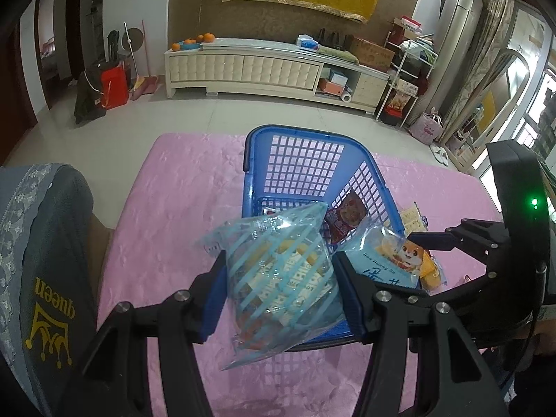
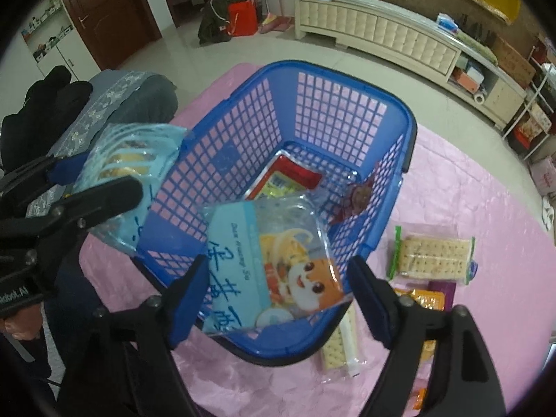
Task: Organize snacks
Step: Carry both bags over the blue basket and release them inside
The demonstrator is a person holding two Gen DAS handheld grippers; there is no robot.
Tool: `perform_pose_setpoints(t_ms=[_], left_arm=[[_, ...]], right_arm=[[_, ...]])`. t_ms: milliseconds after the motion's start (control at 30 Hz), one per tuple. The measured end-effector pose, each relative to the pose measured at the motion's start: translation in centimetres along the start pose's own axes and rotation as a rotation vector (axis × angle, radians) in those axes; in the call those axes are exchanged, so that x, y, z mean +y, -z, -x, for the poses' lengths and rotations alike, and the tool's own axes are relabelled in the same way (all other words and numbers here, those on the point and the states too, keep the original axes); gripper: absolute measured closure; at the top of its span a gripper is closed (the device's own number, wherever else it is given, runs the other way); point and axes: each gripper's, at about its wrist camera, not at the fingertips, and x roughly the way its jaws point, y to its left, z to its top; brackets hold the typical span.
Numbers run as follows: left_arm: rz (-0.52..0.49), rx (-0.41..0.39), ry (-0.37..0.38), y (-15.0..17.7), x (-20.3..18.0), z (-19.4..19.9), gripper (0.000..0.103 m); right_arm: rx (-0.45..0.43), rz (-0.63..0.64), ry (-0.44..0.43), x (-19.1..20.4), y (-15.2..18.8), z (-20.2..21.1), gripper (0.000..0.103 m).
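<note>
A blue plastic basket [image 1: 295,139] [image 2: 410,128] stands on the pink cloth. My left gripper [image 1: 281,288] is shut on a clear blue-striped bag of biscuits [image 1: 278,271], held over the basket's near rim; the bag also shows in the right wrist view [image 2: 132,160]. My right gripper [image 2: 278,299] is shut on a light-blue snack pack with a cartoon hamster [image 2: 274,264] [image 1: 392,260], held over the basket's near edge. A red snack pack [image 2: 288,177] and a dark red packet [image 1: 345,219] [image 2: 358,194] lie inside the basket.
Cracker packs [image 2: 431,255], a second cracker pack [image 2: 340,344] and an orange packet [image 2: 422,300] lie on the pink cloth [image 1: 166,208] right of the basket. A grey cushion [image 1: 45,243] sits at the left. A white cabinet [image 1: 243,66] stands across the tiled floor.
</note>
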Motion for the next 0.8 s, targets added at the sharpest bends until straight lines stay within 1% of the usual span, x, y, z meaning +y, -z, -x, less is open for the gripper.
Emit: perform_pose_setpoints(t_ms=[33, 100, 300, 400, 633, 800], left_arm=[[-0.004, -0.001, -0.001, 0.0, -0.2, 0.0, 0.047], [-0.015, -0.002, -0.003, 0.0, -0.6, 0.2, 0.047], [-0.033, 0.002, -0.006, -0.3, -1.5, 0.1, 0.047], [-0.046, 0.007, -0.004, -0.5, -2.1, -0.2, 0.047], [-0.082, 0.037, 0.014, -0.9, -3.5, -2.2, 0.047], [-0.102, 0.072, 0.046, -0.9, -5.0, -4.2, 0.047]], right_arm=[[0.001, -0.001, 0.004, 0.0, 0.0, 0.0, 0.014], [-0.003, -0.003, 0.012, 0.0, 0.2, 0.3, 0.012], [-0.001, -0.013, 0.041, -0.9, 0.4, 0.8, 0.012], [-0.014, -0.027, 0.049, -1.7, 0.6, 1.3, 0.012], [-0.046, -0.07, 0.067, -3.7, 1.0, 1.8, 0.012], [-0.051, -0.105, 0.086, -5.4, 1.4, 1.7, 0.012]])
